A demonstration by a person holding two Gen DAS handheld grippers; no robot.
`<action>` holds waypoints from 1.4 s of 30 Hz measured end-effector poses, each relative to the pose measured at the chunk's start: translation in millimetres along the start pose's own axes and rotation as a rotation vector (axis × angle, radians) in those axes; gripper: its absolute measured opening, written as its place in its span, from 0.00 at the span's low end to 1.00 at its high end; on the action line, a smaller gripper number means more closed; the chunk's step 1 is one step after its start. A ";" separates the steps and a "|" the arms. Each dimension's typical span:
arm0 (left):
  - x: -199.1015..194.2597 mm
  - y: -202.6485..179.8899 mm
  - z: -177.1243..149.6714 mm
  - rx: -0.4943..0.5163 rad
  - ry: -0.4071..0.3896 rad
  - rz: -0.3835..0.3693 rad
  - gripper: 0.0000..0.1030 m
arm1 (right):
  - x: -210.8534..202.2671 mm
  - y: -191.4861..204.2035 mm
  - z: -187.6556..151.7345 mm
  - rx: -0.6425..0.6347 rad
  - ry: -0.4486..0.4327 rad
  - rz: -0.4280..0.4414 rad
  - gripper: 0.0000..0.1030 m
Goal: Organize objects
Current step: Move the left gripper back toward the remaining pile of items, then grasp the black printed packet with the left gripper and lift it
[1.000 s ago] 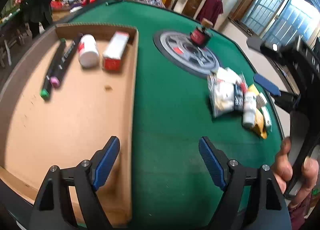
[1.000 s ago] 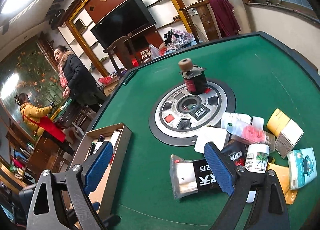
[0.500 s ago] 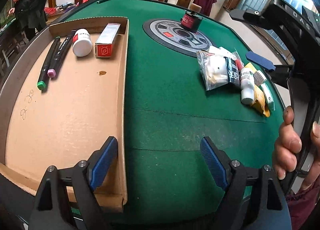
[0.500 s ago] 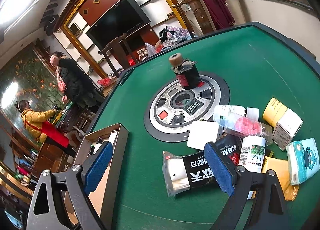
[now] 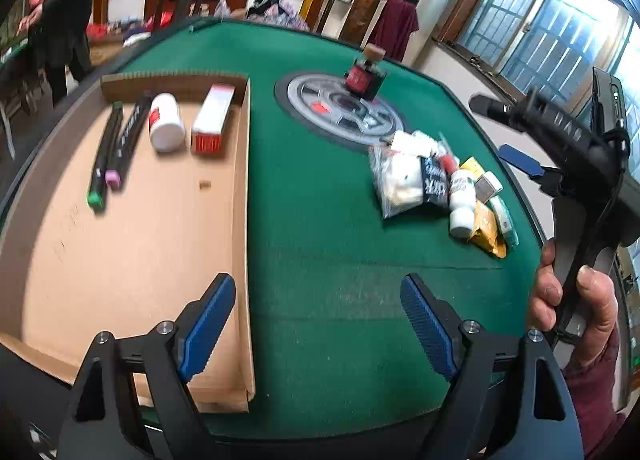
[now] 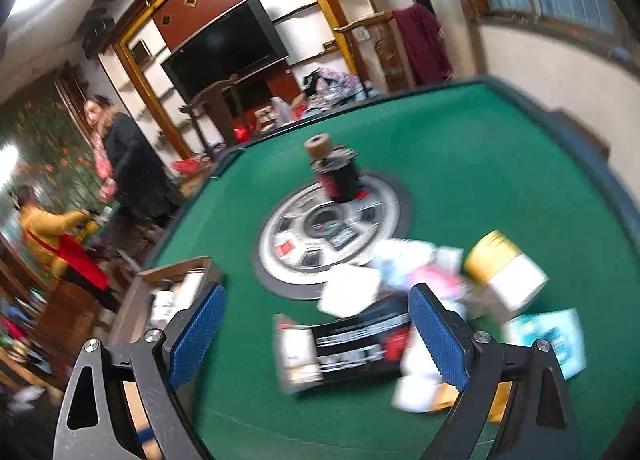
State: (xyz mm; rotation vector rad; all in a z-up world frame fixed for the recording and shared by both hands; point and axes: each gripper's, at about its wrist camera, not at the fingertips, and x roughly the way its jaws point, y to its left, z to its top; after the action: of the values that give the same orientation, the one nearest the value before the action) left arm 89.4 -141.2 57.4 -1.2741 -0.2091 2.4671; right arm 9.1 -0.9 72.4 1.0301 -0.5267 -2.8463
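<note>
Green felt covers the desk [image 5: 320, 219]; the unsorted pile [image 5: 440, 187] lies right of the cardboard tray [image 5: 140, 240], which already holds markers, a bottle and a box. Both claws, left [image 5: 316, 324] and right [image 6: 316, 336], hang released and empty. I'd have the right one pick a single edge item, not the heap.

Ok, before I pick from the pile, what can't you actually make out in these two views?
- Pile of packets and bottles: right wrist view is motion-blurred, labels unreadable; the right tool's finger covers part of it.
- Same pile in the left wrist view: small, overlapping, lower items hidden.
- Cardboard tray: near corner hidden behind the left tool.
- Tray contents in the right wrist view: blurred and cut off by a finger.
- Dark bottle at the table centre: label too blurred.
</note>
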 end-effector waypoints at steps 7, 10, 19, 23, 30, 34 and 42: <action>-10.3 -11.7 11.6 0.063 -0.063 0.032 0.81 | -50.7 5.2 8.6 -0.268 -0.273 -0.295 1.00; -8.3 -14.5 15.2 0.069 -0.062 0.034 0.82 | -62.1 -11.5 10.7 -0.238 -0.344 -0.328 1.00; -0.3 -11.1 21.8 0.038 -0.029 0.040 0.82 | -25.2 -71.7 29.0 -0.066 -0.143 -0.298 1.00; 8.1 -13.6 25.5 0.040 -0.013 0.063 0.82 | -10.5 -89.5 28.7 -0.038 -0.127 -0.268 1.00; 35.7 -48.7 42.7 0.235 0.002 0.080 0.82 | 12.1 -128.9 22.4 0.084 -0.085 -0.235 1.00; 57.6 -91.6 54.7 0.496 -0.025 0.073 0.82 | 9.5 -147.0 23.7 0.164 -0.075 -0.206 1.00; 131.5 -141.6 68.1 0.727 0.078 0.082 0.82 | 8.7 -152.7 22.0 0.192 -0.074 -0.200 1.00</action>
State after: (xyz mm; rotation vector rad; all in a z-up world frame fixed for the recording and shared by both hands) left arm -1.3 41.4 38.2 -1.0468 0.7080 2.2098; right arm -3.9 147.3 31.0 1.0653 -0.7579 -3.0678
